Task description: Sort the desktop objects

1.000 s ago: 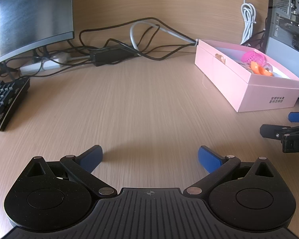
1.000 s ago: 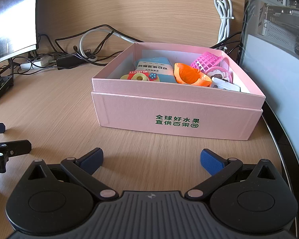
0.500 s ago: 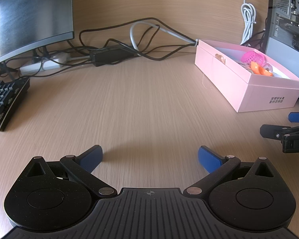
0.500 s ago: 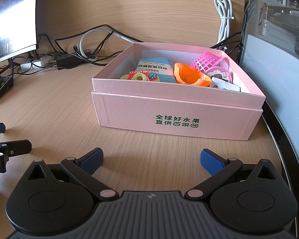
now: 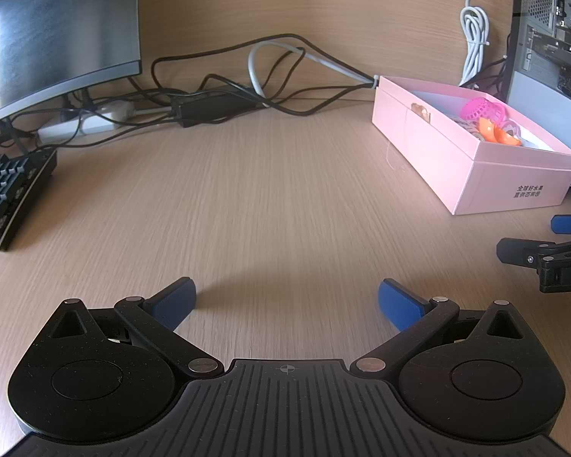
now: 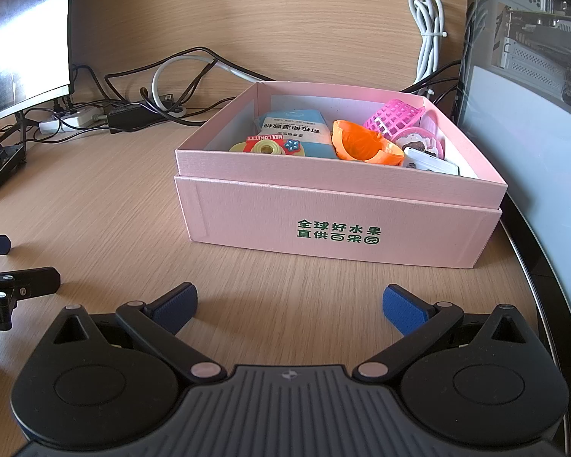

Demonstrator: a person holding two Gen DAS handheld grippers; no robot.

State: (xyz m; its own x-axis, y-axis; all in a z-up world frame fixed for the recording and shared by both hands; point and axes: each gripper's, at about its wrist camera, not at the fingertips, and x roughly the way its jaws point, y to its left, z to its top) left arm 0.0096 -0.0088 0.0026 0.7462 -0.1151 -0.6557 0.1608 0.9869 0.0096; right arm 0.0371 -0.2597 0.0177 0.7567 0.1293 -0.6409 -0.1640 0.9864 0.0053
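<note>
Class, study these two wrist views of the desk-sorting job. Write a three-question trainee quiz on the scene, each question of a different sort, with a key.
1. True or false: the left gripper holds the orange plastic scoop.
2. Multiple choice: the pink mesh basket lies (A) inside the pink cardboard box, (B) on the black keyboard, (C) between the right gripper fingers.
3. Fill in: the lettering printed on the box front is ____ in colour.

Key: 1 false, both grippers are open and empty. 2 A. 3 green.
</note>
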